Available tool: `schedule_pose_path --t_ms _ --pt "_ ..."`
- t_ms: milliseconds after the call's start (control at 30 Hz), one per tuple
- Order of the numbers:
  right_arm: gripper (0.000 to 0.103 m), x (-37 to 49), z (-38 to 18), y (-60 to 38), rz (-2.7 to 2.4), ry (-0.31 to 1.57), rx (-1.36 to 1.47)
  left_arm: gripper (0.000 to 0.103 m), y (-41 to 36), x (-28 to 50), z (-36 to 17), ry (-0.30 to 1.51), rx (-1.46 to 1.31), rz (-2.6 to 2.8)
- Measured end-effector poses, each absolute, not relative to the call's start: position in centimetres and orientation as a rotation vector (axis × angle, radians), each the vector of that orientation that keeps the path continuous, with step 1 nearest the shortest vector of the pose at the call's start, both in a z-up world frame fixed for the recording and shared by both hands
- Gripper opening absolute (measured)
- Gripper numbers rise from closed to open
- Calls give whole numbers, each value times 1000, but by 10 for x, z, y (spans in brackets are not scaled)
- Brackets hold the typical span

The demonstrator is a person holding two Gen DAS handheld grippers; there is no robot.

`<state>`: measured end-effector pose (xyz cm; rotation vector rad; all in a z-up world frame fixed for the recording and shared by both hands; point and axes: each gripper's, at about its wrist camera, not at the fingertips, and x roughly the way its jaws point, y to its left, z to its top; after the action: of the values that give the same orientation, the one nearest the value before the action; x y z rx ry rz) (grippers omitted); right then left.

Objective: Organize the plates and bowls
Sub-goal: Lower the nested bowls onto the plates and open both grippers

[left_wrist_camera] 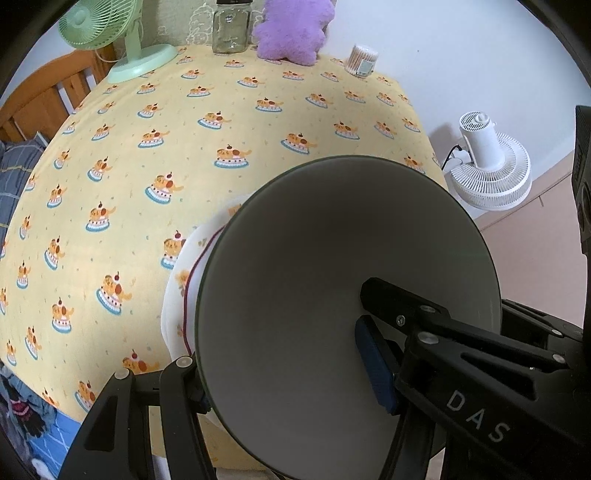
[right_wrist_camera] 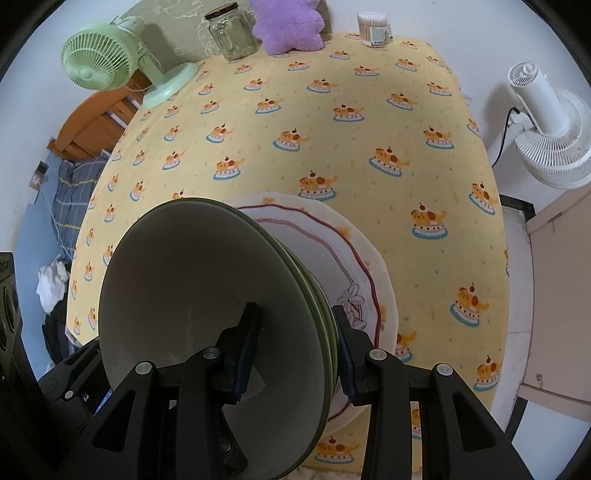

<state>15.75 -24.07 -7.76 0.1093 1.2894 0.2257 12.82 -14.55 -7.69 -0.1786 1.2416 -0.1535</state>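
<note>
The right hand-held gripper (right_wrist_camera: 295, 350) pinches the rim of a stack of green bowls (right_wrist_camera: 192, 295): its left pad (right_wrist_camera: 245, 354) sits inside the top bowl's grey-white hollow and its right pad (right_wrist_camera: 345, 354) presses against the outer walls, where several nested green rims show one behind another. The left hand-held gripper (left_wrist_camera: 284, 373) grips the opposite side of the same stack, one blue-padded finger (left_wrist_camera: 373, 365) inside the bowl and the other finger (left_wrist_camera: 184, 384) outside by the rim (so both grippers clamp the stack between them). The bowls tilt toward the cameras and fill the lower middle of each view.

Directly below the stack lies a white plate (right_wrist_camera: 332, 251) with a scalloped maroon line and a flower drawn near its edge; whether the bowls touch it cannot be told.

The plate rests on the surface (right_wrist_camera: 332, 129), covered in a yellow cloth printed with small cake figures. Along its far edge stand a green desk fan (right_wrist_camera: 99, 59), a glass jar (right_wrist_camera: 232, 33), a purple plush cushion (right_wrist_camera: 288, 26) and a tub of cotton swabs (right_wrist_camera: 373, 29). A white fan (right_wrist_camera: 546, 122) stands beyond the right edge.
</note>
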Motion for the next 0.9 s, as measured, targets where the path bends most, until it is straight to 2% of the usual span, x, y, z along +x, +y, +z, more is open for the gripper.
schedule_pose_path --t_ms 567,600,633,667,733,900 --pt "46 156 -76 -230 218 1247 61 68 -143 129 -76 1218 -127 -128" --pt "48 154 -75 -230 215 1235 47 70 -143 127 -76 1215 -130 -125" --pt "54 153 -74 -230 206 1226 36 73 -142 125 -75 1209 -133 -117" --pt "65 152 -74 -231 203 1218 34 74 -142 124 -75 1202 -132 -108" --pt "77 148 -70 -235 214 1194 43 82 -141 121 -72 1182 -124 -86" --pt "78 139 -58 -237 212 1179 34 87 -144 113 -61 1169 -118 -85"
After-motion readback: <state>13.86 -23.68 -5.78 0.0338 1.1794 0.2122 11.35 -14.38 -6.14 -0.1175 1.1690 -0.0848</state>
